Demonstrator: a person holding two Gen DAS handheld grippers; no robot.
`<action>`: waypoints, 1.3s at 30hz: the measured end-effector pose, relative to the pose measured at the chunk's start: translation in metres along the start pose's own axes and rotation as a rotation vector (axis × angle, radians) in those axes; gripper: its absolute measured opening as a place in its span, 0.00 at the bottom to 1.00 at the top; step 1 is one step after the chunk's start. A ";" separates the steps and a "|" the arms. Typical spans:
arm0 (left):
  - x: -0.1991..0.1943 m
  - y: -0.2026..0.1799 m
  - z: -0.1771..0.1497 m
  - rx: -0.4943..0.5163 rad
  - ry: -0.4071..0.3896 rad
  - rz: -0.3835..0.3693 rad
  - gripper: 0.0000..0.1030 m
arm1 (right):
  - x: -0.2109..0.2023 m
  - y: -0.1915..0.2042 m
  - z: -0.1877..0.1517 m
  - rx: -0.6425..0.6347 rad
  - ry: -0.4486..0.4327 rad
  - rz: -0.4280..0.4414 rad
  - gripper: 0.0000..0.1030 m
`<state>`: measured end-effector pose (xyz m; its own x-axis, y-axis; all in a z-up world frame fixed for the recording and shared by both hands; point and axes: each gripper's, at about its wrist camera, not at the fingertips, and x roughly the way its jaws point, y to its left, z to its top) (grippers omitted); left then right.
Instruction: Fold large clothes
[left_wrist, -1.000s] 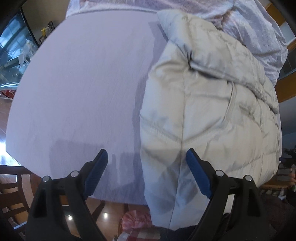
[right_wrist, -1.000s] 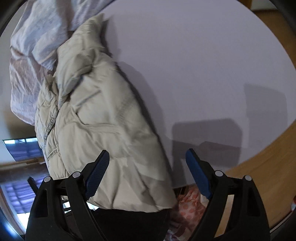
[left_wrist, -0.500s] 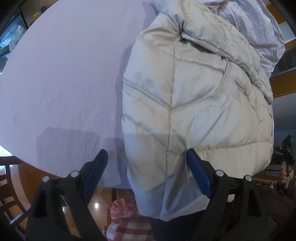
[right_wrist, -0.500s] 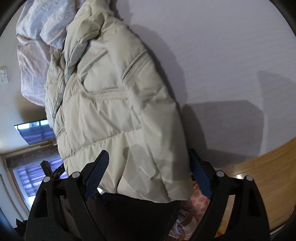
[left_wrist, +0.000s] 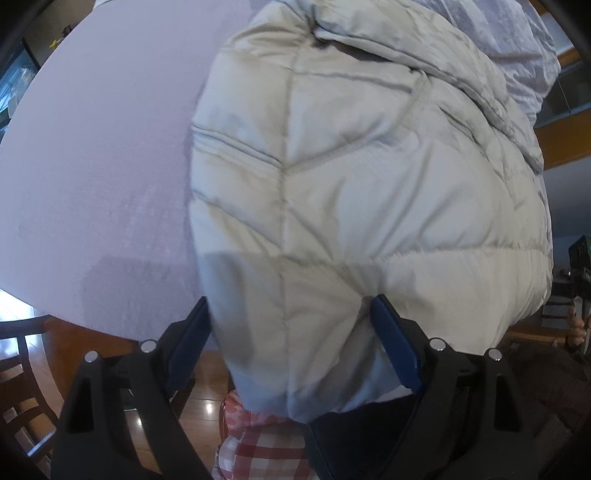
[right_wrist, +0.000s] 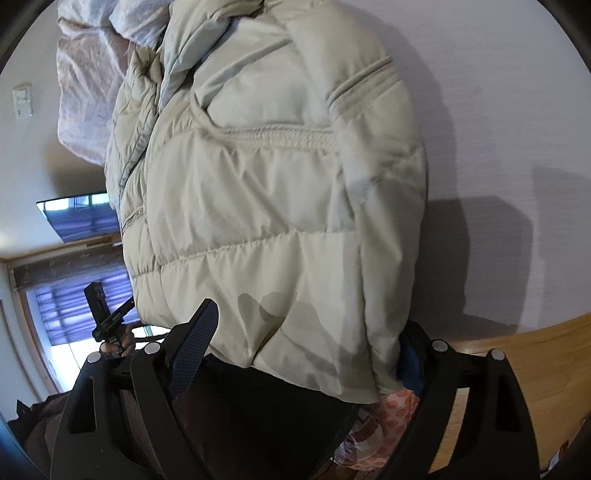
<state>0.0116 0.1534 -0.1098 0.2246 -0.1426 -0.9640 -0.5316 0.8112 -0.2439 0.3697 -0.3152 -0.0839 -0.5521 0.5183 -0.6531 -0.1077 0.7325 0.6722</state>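
Cream quilted puffer jacket (left_wrist: 369, 192) sprawled over pale lilac tabletop (left_wrist: 103, 155), hem spilling off the near edge between both sets of wide-spread jaws. Left gripper (left_wrist: 291, 343) and right gripper (right_wrist: 303, 354) released, straddling the hem. Beyond the jacket, rumpled pale floral cloth (right_wrist: 85, 107); below, wooden floor (right_wrist: 535, 369); off left, dark wooden chair (left_wrist: 18, 373).

Jacket (left_wrist: 369, 184) on table (left_wrist: 92, 166), overhanging edge
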 end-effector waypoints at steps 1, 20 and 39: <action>0.000 -0.002 -0.002 0.006 0.001 -0.001 0.83 | 0.000 0.000 0.000 -0.002 -0.001 0.007 0.85; -0.042 -0.031 0.019 0.053 -0.121 0.045 0.10 | -0.029 0.033 0.012 -0.150 -0.111 0.001 0.15; -0.138 -0.073 0.116 0.179 -0.448 0.234 0.10 | -0.085 0.138 0.096 -0.366 -0.408 -0.304 0.14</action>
<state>0.1141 0.1793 0.0532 0.4645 0.2777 -0.8409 -0.4703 0.8819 0.0315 0.4811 -0.2164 0.0308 -0.0999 0.4898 -0.8661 -0.5265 0.7126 0.4637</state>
